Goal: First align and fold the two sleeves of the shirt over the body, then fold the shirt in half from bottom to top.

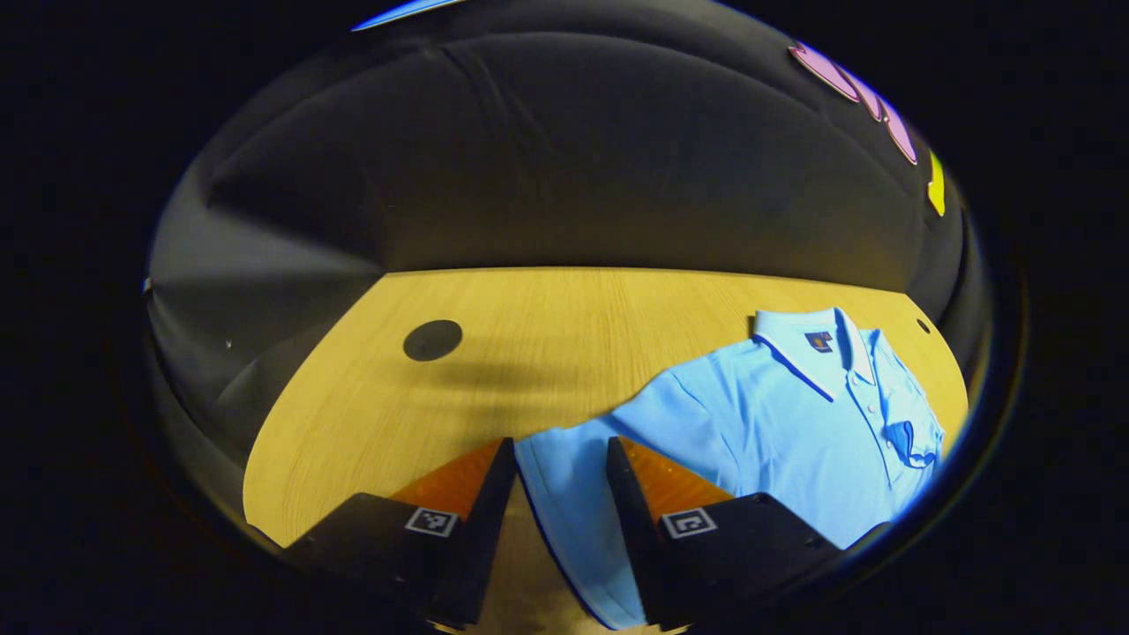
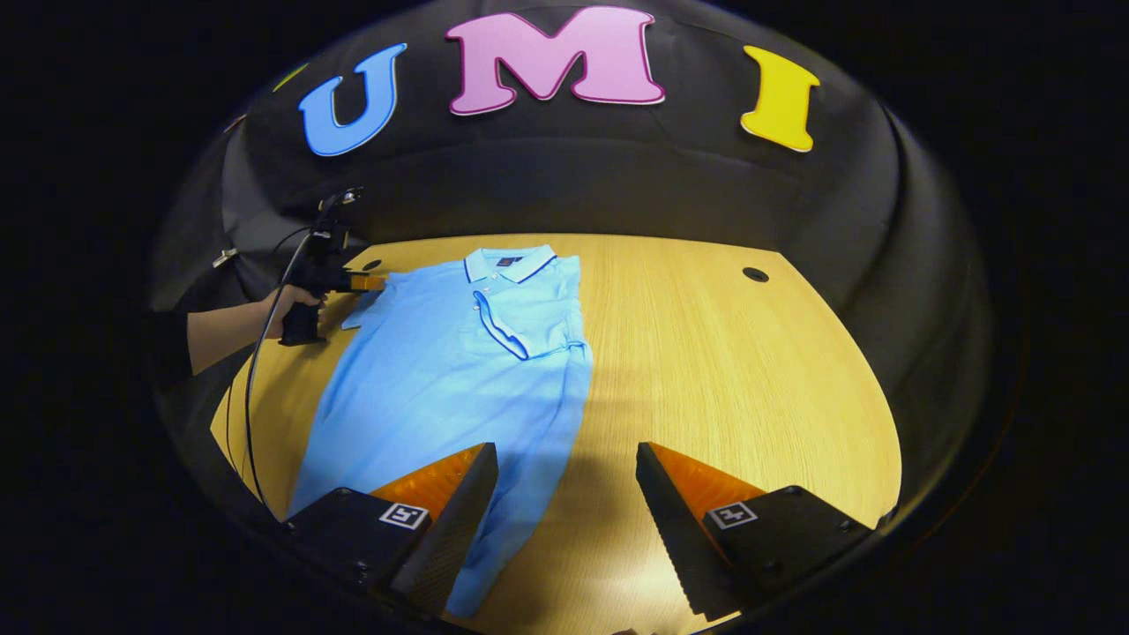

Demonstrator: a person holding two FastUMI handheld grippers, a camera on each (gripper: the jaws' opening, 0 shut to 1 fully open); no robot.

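shirt (image 1: 750, 414) hem cut off (lower edge) | chest logo (image 1: 818, 340) unreadable

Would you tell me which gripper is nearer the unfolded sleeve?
Left. The left gripper straddles the sleeve; the right gripper hangs open over the shirt's hem end.

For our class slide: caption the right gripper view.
Open right gripper hovers above a blue polo shirt, one sleeve folded over.

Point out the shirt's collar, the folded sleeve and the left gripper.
collar (image 2: 510, 263): right gripper view, its front edge.
folded sleeve (image 2: 529, 328): right gripper view, its cuff end.
left gripper (image 2: 375, 282): right gripper view, its fingertips at the shirt's unfolded sleeve.
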